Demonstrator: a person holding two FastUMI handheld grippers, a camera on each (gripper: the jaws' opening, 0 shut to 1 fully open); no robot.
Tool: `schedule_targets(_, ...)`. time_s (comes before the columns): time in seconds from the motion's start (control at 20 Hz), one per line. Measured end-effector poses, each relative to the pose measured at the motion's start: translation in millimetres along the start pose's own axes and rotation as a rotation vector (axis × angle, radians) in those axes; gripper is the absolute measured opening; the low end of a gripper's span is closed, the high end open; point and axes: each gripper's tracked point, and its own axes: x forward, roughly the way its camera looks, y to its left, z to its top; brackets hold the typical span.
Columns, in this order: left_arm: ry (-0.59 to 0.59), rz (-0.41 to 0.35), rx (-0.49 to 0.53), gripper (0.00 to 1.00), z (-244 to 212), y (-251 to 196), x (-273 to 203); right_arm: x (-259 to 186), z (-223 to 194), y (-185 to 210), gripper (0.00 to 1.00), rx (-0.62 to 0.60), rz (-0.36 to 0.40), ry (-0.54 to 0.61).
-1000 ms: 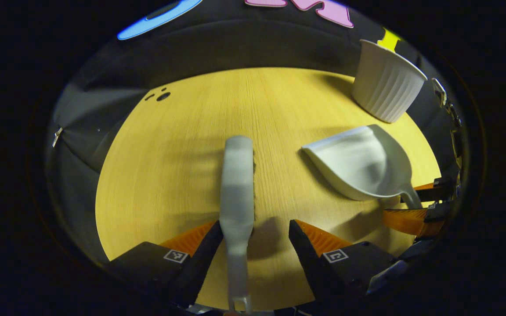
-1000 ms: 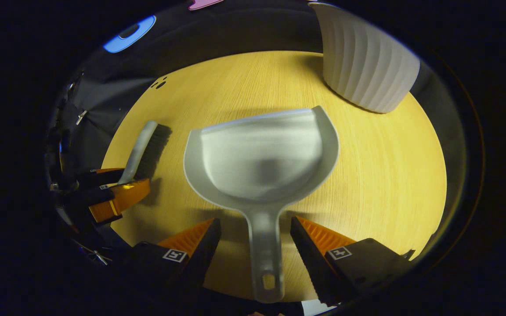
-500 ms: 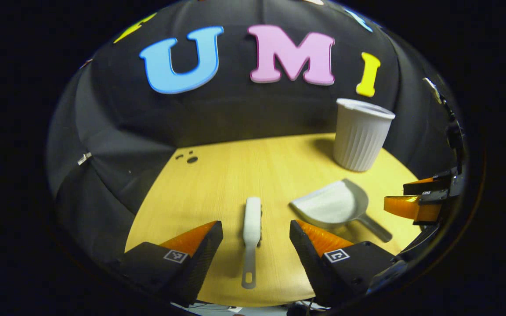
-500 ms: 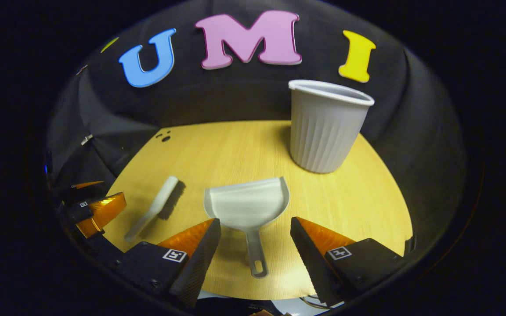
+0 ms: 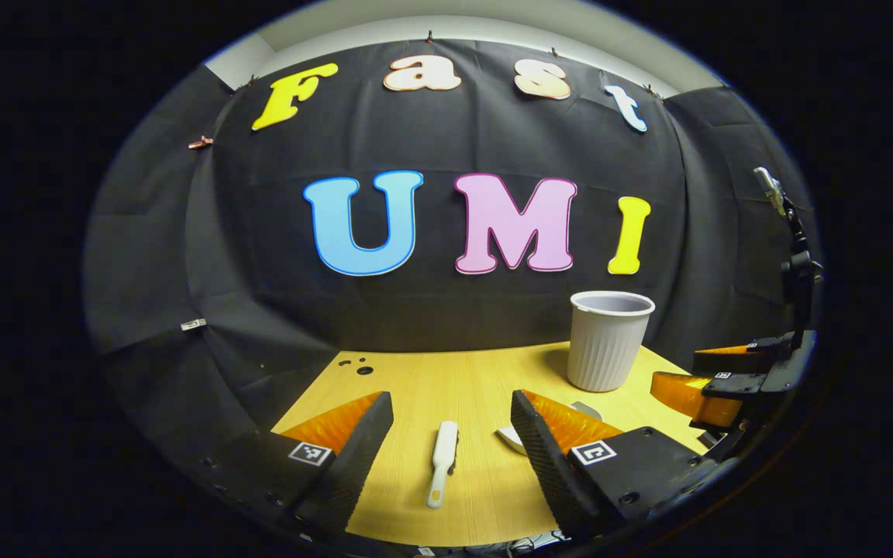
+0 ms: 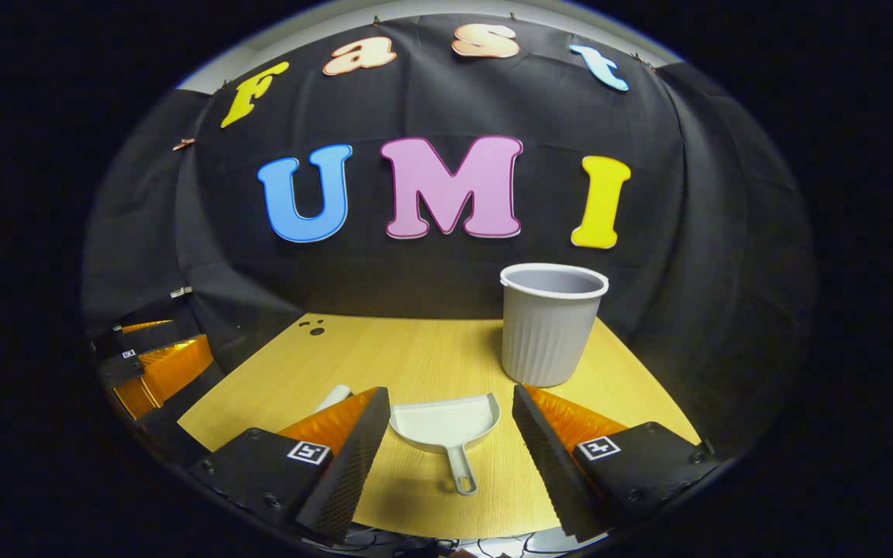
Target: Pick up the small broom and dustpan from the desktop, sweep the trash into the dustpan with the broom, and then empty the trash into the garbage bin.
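Both claws have pulled back and up from the bench since a second ago, when the broom handle and the dustpan handle lay right between their fingers; now broom and dustpan sit small and low in each view.

Left gripper view: the left claw (image 5: 452, 411) hangs spread wide above the bench (image 5: 415, 372), pinching nothing. The broom (image 5: 443, 463) lies flat on the wood at 6 o'clock, between the two fingers in the picture, handle end nearest the camera. A sliver of the dustpan (image 5: 510, 435) peeks out just beside the right-hand finger, mostly hidden behind it. The garbage bin (image 5: 608, 339) stands upright at 3 o'clock of the bench, near the back edge. A few dark bits of trash (image 5: 363, 368) lie at the far left edge, well apart from the broom. The right claw (image 5: 714, 376) shows at 4 o'clock.

Right gripper view: the right claw (image 6: 451, 407) is likewise spread and empty. The dustpan (image 6: 446, 425) lies on the bench (image 6: 415, 349) at 6 o'clock, handle toward the camera. The broom's tip (image 6: 335, 397) pokes out behind the left-hand finger. The garbage bin (image 6: 551, 322) stands at 1 o'clock of the dustpan, the trash (image 6: 313, 327) at 10 o'clock. The left claw (image 6: 152, 360) shows at 9 o'clock.
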Motion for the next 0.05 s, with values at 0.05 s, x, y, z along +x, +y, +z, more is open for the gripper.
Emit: schedule_targets(0.05, -0.006, -0.003, -0.008, 0.96, -1.8, -2.7, -7.5, -5.0, -2.6, 1.5, 0.99, -0.017, -0.002, -0.012)
